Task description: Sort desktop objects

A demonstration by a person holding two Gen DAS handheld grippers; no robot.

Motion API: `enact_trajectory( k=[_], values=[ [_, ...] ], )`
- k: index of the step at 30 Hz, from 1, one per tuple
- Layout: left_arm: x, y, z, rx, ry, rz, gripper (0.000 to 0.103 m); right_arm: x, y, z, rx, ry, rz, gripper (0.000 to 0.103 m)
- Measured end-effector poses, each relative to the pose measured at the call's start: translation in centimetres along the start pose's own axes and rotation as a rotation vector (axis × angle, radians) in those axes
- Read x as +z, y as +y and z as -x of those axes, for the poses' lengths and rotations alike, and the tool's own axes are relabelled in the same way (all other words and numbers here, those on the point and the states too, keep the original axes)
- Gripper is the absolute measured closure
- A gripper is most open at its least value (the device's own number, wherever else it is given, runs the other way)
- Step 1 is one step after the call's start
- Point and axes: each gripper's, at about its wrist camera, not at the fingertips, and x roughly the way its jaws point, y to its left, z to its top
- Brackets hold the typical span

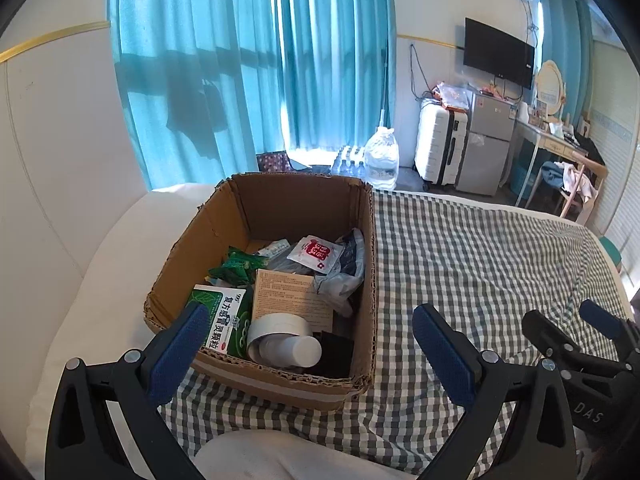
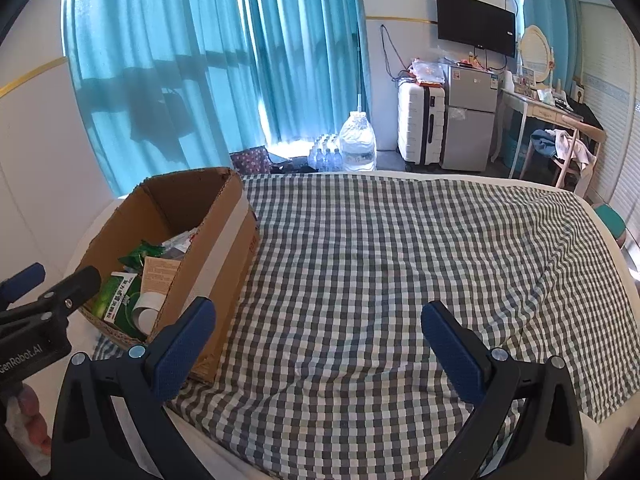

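Presently, item one: cardboard box, top open, standing on the checked cloth at the left side of the bed.

Contents, near to far:
- white tape roll with a white bottle lying on its side, long axis running left to right, against the near wall
- green medicine carton at the near left
- tan leaflet box at the middle
- green sachets and a red-and-white sachet farther in.

Item two: left gripper, fingers spread wide, holding nothing, hanging just short of the box's near wall and looking straight into it.

Item three: right gripper, fingers likewise spread and empty, over bare cloth to the right of the box, whose taped side wall stands between it and the contents.

Governing relation: everything to be sorted lies ahead of and below the left gripper, so that one is judged the nearer. The bottle's axis lies across its line of approach, so the spread fingers would straddle its length, not its width, without a turn of the wrist.

No loose object shows on the cloth.
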Motion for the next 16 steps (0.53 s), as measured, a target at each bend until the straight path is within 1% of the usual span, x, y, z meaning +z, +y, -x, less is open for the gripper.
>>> enact_trajectory(
  k=[8, 11, 14, 16],
  values=[
    [-0.36, -0.12, -0.09, 0.004, 0.02, 0.001, 0.0, -0.2, 0.67, -0.36, 0.005, 0.025, 0.007, 0.0],
    [-0.51, -0.04, -0.01, 0.04, 0.01, 0.002, 0.0, -0.26, 0.88, -0.34, 0.005, 0.022, 0.009, 0.0],
    [-0.72, -0.28, -0.09, 0.004, 0.019, -0.02, 0.0, -0.22, 1.01, -0.31, 0.004, 0.022, 0.01, 0.0],
    [-0.8, -0.25, -0.19, 0.016, 0.02, -0.017, 0.0, -0.18, 0.91, -0.32, 0.002, 0.022, 0.009, 0.0]
  ],
)
